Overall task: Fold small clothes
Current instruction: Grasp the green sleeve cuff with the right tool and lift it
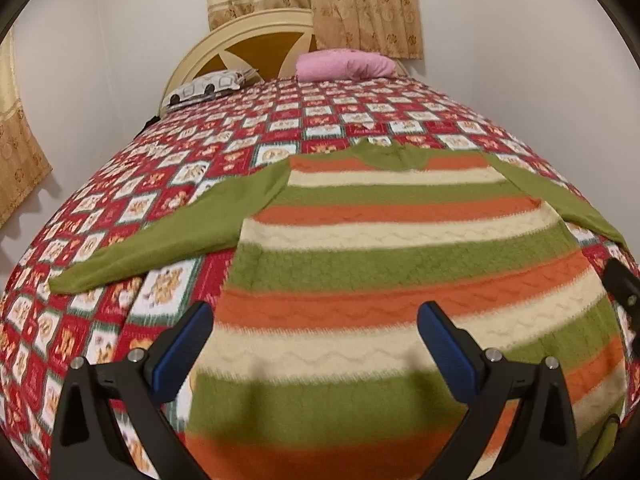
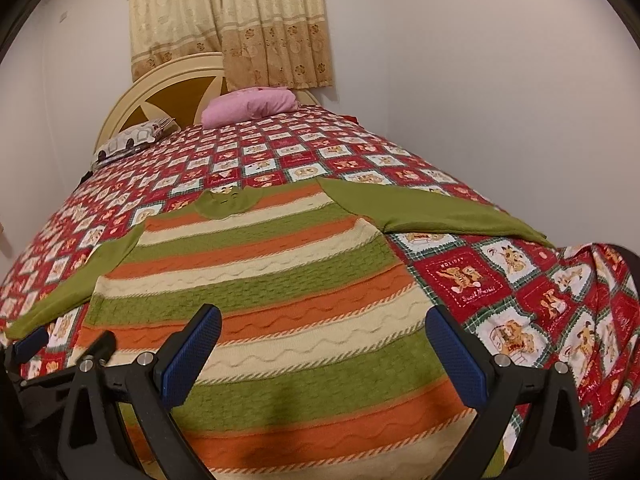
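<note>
Left wrist view: at nine o'clock the sweater's left green sleeve (image 1: pixel 160 236) lies flat across the red patchwork bedspread (image 1: pixel 120 184). At six o'clock the left gripper (image 1: pixel 316 332) hovers with jaws released, nothing between them, over the striped sweater (image 1: pixel 380 248), which is spread flat with its collar toward twelve o'clock. At three o'clock a dark piece of the other tool shows.

Right wrist view: the right gripper (image 2: pixel 324 340) at six o'clock is likewise spread wide over the sweater's hem; the other sleeve (image 2: pixel 440 212) reaches toward two o'clock. A pink pillow (image 2: pixel 248 106) sits at twelve o'clock.
</note>
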### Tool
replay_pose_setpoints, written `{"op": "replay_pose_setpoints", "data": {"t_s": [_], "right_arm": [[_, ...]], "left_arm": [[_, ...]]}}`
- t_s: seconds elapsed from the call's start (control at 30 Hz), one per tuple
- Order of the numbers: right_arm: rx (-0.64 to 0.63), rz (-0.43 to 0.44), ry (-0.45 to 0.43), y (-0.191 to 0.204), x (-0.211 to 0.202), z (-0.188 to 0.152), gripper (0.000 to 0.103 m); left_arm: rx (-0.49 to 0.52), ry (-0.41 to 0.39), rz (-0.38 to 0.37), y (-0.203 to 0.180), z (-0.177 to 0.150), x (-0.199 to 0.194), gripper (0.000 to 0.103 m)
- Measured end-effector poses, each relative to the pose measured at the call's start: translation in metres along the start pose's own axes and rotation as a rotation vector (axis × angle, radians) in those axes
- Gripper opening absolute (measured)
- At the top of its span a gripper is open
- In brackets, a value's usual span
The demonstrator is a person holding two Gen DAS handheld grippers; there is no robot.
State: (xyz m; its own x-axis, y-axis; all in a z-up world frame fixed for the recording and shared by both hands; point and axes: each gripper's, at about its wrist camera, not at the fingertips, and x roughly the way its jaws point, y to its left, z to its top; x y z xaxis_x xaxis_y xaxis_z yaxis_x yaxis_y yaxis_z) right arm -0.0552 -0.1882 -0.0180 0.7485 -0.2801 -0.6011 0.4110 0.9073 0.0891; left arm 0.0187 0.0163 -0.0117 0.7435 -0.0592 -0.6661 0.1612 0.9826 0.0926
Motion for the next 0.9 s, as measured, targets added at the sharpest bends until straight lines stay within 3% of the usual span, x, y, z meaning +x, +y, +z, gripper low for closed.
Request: {"op": "replay_pose_setpoints", "data": {"t_s": [0.07, 0.17, 0.23, 0.3, 0.33, 0.47, 0.6, 0.73, 0.8, 0.9], "right_arm": [[0.063, 0.018, 0.015, -0.021, 0.009, 0.007, 0.102], [0.157, 0.031, 0.035, -0.055, 0.024, 0.017, 0.097], [0.197, 0.01, 0.052, -0.082, 0.037, 0.027, 0.081], [0.22, -0.034, 0.075, -0.112, 0.053, 0.039, 0.058], [0.257, -0.032, 0.084, -0.132, 0.062, 0.045, 0.056], [0.479, -0.105, 0.117, -0.227, 0.092, 0.063, 0.056], [0.674, -0.125, 0.185, -0.297, 0.119, 0.071, 0.056], [0.666, -0.191, 0.256, -0.319, 0.151, 0.077, 0.056], [0.666, -0.208, 0.292, -0.328, 0.168, 0.077, 0.056], [0.793, -0.208, 0.251, -0.347, 0.175, 0.072, 0.056]], "left_arm": [[-0.029, -0.015, 0.001, 0.013, 0.007, 0.011, 0.103], [-0.068, -0.014, 0.062, 0.031, 0.016, 0.032, 0.103], [-0.097, 0.002, 0.086, 0.042, 0.018, 0.048, 0.103], [-0.123, 0.016, 0.087, 0.051, 0.016, 0.059, 0.103], [-0.139, 0.024, 0.083, 0.055, 0.014, 0.065, 0.103], [-0.214, 0.084, 0.062, 0.066, 0.001, 0.082, 0.103], [-0.287, 0.075, 0.047, 0.074, -0.002, 0.081, 0.103], [-0.356, 0.145, 0.022, 0.083, -0.006, 0.095, 0.103], [-0.373, 0.143, 0.015, 0.085, -0.007, 0.095, 0.103], [-0.355, 0.148, 0.032, 0.081, -0.007, 0.097, 0.103]]}}
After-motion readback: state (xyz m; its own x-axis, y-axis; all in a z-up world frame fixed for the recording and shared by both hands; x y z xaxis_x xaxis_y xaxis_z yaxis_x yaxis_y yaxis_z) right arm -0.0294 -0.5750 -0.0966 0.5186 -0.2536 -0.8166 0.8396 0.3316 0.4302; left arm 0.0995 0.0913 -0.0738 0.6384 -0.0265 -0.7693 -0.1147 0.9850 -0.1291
